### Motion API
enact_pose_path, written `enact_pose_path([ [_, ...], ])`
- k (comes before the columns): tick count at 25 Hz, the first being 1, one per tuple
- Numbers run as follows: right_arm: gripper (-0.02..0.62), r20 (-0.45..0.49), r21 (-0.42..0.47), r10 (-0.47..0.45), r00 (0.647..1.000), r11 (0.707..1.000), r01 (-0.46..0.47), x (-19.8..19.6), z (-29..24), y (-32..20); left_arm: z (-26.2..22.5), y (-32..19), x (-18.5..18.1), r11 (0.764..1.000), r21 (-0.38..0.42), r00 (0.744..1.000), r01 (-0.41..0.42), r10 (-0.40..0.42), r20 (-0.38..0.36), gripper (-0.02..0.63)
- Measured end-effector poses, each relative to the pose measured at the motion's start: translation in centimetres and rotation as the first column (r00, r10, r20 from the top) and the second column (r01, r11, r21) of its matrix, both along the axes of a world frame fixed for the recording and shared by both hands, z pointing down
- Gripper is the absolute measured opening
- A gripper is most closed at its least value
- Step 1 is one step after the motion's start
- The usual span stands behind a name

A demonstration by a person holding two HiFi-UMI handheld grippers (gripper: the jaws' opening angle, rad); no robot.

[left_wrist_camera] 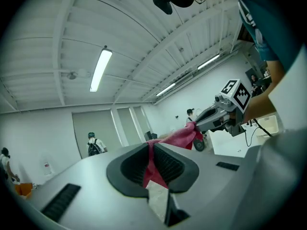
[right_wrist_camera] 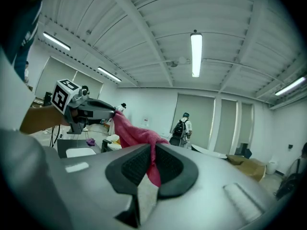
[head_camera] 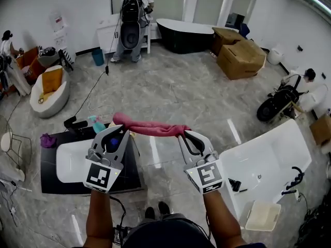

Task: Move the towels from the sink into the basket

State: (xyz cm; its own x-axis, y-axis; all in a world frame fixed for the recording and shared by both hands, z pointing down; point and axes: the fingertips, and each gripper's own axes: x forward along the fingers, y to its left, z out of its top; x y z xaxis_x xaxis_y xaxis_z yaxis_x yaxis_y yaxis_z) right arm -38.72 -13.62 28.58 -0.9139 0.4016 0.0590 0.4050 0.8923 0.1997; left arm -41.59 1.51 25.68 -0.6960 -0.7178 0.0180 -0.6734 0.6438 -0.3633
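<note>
The left tongs (head_camera: pixel 123 132) and right tongs (head_camera: pixel 185 135) each clamped an end of the stretched pink terry-cloth towel (head_camera: pixel 152 127); the left tongs hid part of the white sink (head_camera: pixel 70 161).

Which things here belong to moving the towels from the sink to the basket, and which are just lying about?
Job: pink towel, clamped at either end by the left gripper and right gripper; sink; white bin, probably the basket.
Lying about: cardboard boxes; black bathtub; motorbike; white chair with an orange cushion.
</note>
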Motion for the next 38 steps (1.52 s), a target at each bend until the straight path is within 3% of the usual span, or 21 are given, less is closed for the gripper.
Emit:
enact_pose_path([
  [9, 0.038, -0.001, 0.011, 0.239, 0.971, 0.971, -0.239, 6.0, 0.0, -5.9, 0.4, -6.8, 2.5, 0.972, -0.01, 0.972, -0.235, 0.235, 0.002, 0.037],
  [19, 0.038, 0.011, 0.016, 0.415, 0.91, 0.91, -0.415, 11.2, 0.0, -9.8, 1.3, -11.5, 5.7, 0.919, -0.032, 0.919, -0.393, 0.393, -0.001, 0.037],
  [26, 0.038, -0.001, 0.038, 0.522, 0.853, 0.852, -0.522, 15.8, 0.6, -13.3, 2.0, -16.2, 8.7, 0.868, -0.027, 0.868, -0.497, 0.496, -0.014, 0.037],
  [38, 0.038, -0.003, 0.02, 0.688, 0.725, 0.725, -0.688, 27.6, 1.4, -25.3, 2.7, -30.3, 18.3, 0.738, -0.079, 0.742, -0.67, 0.671, -0.022, 0.037],
])
